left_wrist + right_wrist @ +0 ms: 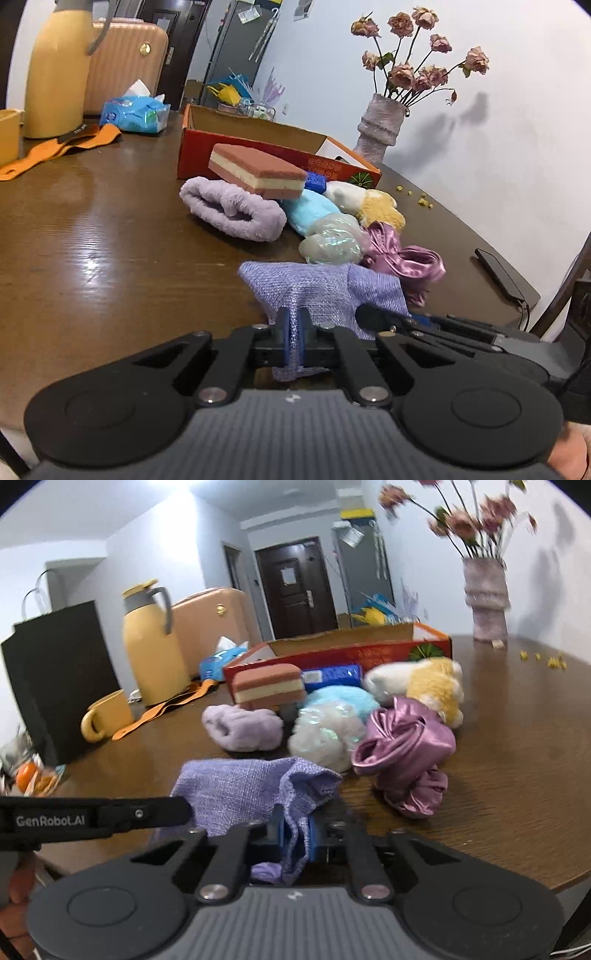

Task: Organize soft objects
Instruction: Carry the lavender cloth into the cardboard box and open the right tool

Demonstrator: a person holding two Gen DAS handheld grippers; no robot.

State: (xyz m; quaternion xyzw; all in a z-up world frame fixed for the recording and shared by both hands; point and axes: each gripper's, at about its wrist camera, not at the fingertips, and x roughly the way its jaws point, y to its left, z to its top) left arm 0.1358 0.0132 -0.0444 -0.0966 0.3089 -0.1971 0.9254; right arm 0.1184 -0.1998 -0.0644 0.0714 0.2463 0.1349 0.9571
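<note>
On the brown wooden table (92,236) nearest the cameras lies a lilac woven cloth (317,288), and both tongs grasp it. Largest of the things behind it is the open red cardboard box (258,147), standing at the far side of the pile with its brown inner walls showing. Left of the box stand a yellow thermos jug (151,650) and a peach ribbed suitcase (214,627), with a blue tissue pack (135,112) between jug and box. Right of the box a grey textured vase (378,129) holds dried pink roses. In front of the box sits the heap of soft things: a rolled lavender fleece towel (236,210), a pink-and-cream layered sponge (258,170) resting on the towel's far edge, a light blue plush (310,214), a white-and-yellow plush toy (424,686), a pale iridescent fluffy ball (325,738), and a crumpled mauve satin cloth (402,753) just right of the ball.

The left gripper (294,332) is clenched on the lilac cloth's near edge, fabric pinched between its blue pads. The right gripper (295,834) likewise clamps a bunched fold of the same cloth, which spreads across the table between the tongs and the heap.
</note>
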